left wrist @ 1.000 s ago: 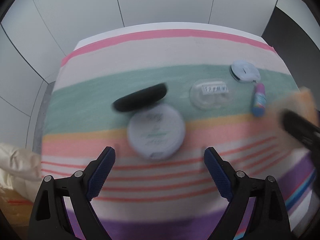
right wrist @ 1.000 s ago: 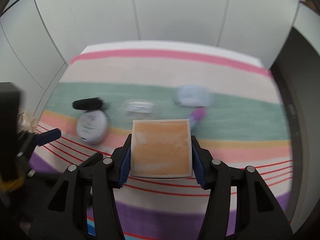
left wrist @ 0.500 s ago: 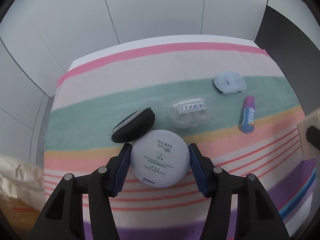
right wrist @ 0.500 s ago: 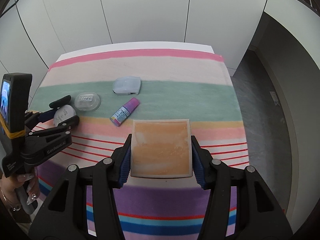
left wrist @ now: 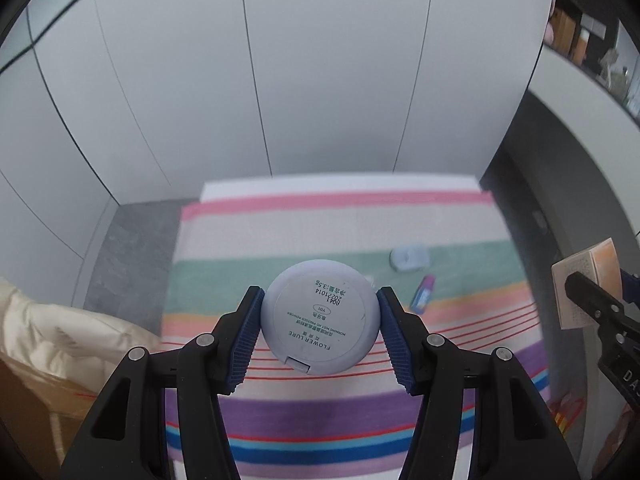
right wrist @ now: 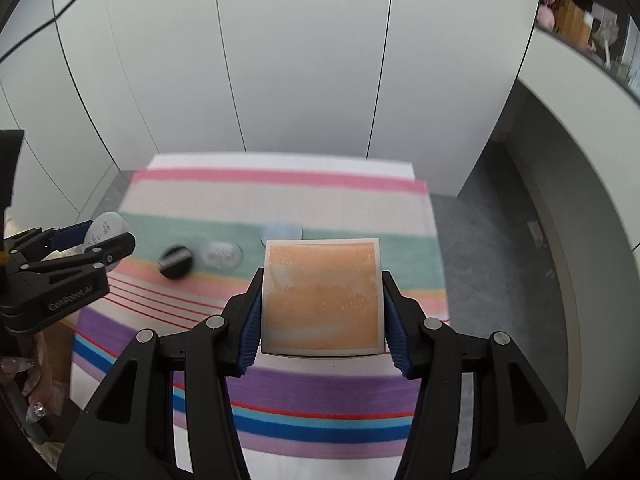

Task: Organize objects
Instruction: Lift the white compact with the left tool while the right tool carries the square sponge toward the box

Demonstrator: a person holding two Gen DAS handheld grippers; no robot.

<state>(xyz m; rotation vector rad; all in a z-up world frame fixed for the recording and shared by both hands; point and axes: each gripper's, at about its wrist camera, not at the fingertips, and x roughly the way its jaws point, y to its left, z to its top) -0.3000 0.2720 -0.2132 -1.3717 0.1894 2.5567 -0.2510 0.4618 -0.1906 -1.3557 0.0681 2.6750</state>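
My left gripper (left wrist: pixel 319 326) is shut on a round pale lavender powder compact (left wrist: pixel 320 314) and holds it high above the striped cloth (left wrist: pixel 280 224). My right gripper (right wrist: pixel 320 312) is shut on a square orange box (right wrist: pixel 320 296), also held above the cloth. The left gripper with the compact (right wrist: pixel 106 230) shows at the left of the right wrist view. The box (left wrist: pixel 580 280) shows at the right edge of the left wrist view.
On the cloth lie a black oval case (right wrist: pixel 176 261), a clear round container (right wrist: pixel 221 255), a pale blue case (left wrist: pixel 409 257) and a purple tube (left wrist: pixel 423 298). White wall panels stand behind the table. A cream bag (left wrist: pixel 48 332) sits at the left.
The left gripper closed on the compact and lifted it well off the cloth. The right gripper also rose and pulled back, still holding the orange box.
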